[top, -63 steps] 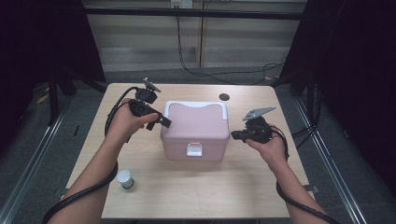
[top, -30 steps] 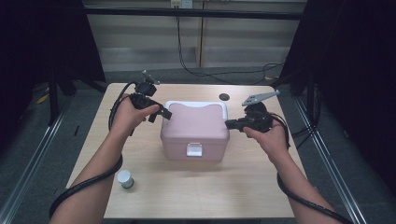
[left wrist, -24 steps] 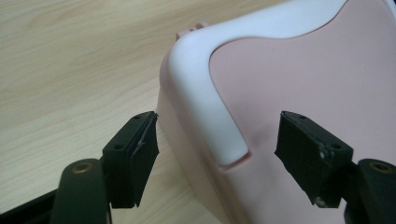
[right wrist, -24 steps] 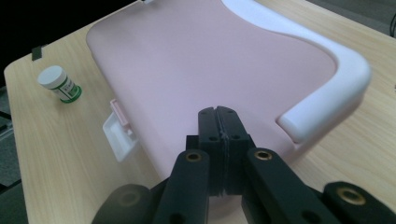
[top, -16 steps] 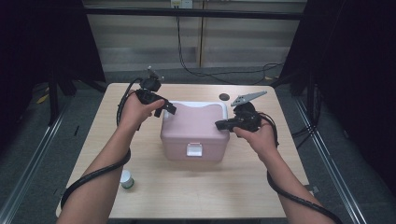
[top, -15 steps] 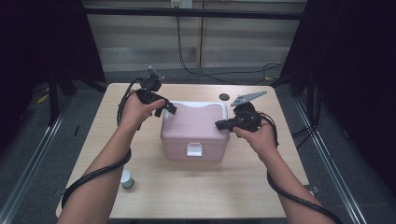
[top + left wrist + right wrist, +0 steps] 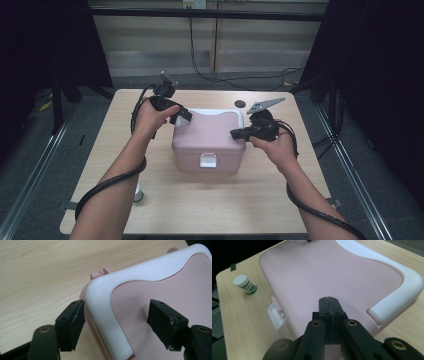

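A pink box (image 7: 210, 137) with a white handle (image 7: 210, 111) along its back edge sits mid-table, its white latch (image 7: 208, 160) facing me. My left gripper (image 7: 182, 115) is at the box's back left corner, open. In the left gripper view its jaws (image 7: 116, 315) stand either side of the handle's corner (image 7: 105, 302), one pad just outside the box's edge and the other over the pink lid (image 7: 155, 282), neither pressing. My right gripper (image 7: 235, 133) is shut and empty, with its tips (image 7: 329, 305) just over the lid (image 7: 324, 272) near the right side.
A small white bottle with a green label (image 7: 139, 194) stands near the table's front left, also in the right gripper view (image 7: 245, 284). A dark round disc (image 7: 240, 104) lies behind the box. Bare wood table (image 7: 325, 165) surrounds the box.
Both hands have closed in on the box. The left gripper came right and down onto the handle's corner, and the right gripper shifted left over the lid's right side.
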The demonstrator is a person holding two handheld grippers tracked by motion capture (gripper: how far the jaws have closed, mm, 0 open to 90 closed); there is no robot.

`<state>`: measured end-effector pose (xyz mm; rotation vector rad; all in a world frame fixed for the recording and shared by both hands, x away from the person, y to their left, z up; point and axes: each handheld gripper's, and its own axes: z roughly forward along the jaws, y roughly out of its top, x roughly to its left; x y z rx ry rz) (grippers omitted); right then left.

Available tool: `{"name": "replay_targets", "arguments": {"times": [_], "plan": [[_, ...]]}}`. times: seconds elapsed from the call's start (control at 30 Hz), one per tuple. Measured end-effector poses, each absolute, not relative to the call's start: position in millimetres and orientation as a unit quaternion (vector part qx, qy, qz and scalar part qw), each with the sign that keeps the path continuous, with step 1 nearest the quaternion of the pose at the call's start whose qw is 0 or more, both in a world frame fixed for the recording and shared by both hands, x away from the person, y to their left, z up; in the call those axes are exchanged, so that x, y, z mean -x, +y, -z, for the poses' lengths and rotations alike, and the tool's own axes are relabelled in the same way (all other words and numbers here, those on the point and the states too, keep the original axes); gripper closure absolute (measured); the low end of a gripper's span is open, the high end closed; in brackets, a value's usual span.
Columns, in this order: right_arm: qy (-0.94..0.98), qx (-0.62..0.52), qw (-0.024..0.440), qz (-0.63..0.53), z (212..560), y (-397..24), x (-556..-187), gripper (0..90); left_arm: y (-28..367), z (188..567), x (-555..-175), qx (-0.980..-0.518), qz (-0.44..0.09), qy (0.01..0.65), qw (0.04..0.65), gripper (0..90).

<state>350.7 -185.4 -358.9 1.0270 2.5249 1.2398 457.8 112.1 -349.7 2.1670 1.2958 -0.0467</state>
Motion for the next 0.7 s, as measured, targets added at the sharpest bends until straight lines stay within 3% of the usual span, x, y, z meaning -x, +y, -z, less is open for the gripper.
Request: {"name": "replay_targets", "arguments": {"times": [0.7], "plan": [[0.843, -0.348, 0.07, -0.405, 358, -184, -351, 90.0, 110, 331, -453, -0.824, 0.006, 0.48, 0.3, 31.7]]}}
